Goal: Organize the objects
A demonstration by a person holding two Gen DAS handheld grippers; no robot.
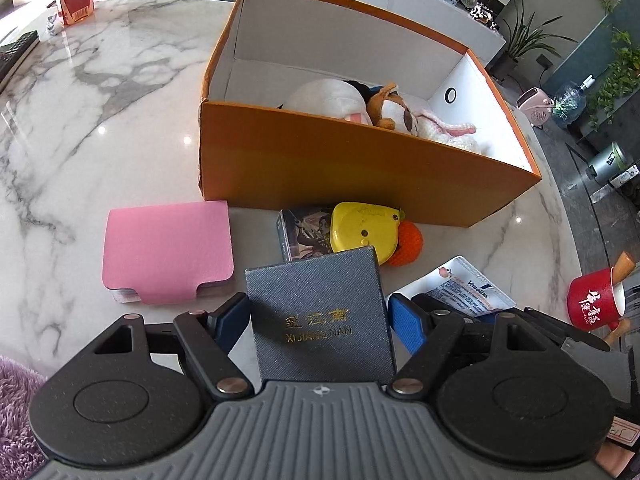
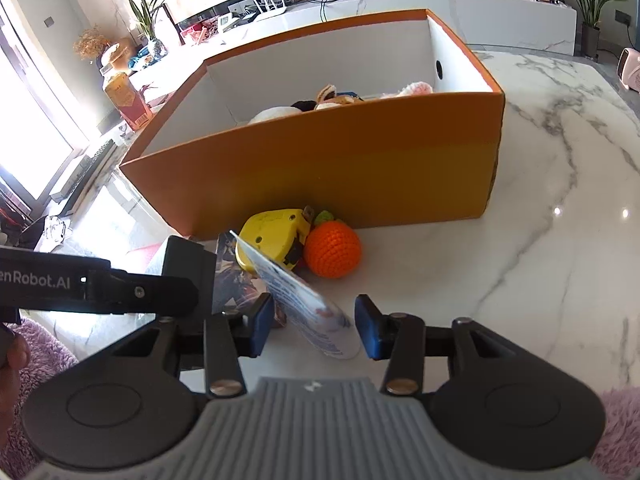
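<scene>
Nearest, left wrist view: left gripper (image 1: 318,314), blue pads set wide either side of grey gift box (image 1: 320,320) lettered "XI JIANG NAN"; contact with pads not clear. Left of it: pink card holder (image 1: 168,250) flat on marble table (image 1: 80,128). Ahead: picture card pack (image 1: 300,236), yellow tape measure (image 1: 364,234), orange crochet ball (image 1: 408,244), all just before orange box (image 1: 340,172) holding plush toys (image 1: 384,112). Right: Vaseline tube (image 1: 460,286), red mug (image 1: 596,306). Right wrist view: right gripper (image 2: 316,330), jaws apart, tube lying between, tilted, grip not visible.
</scene>
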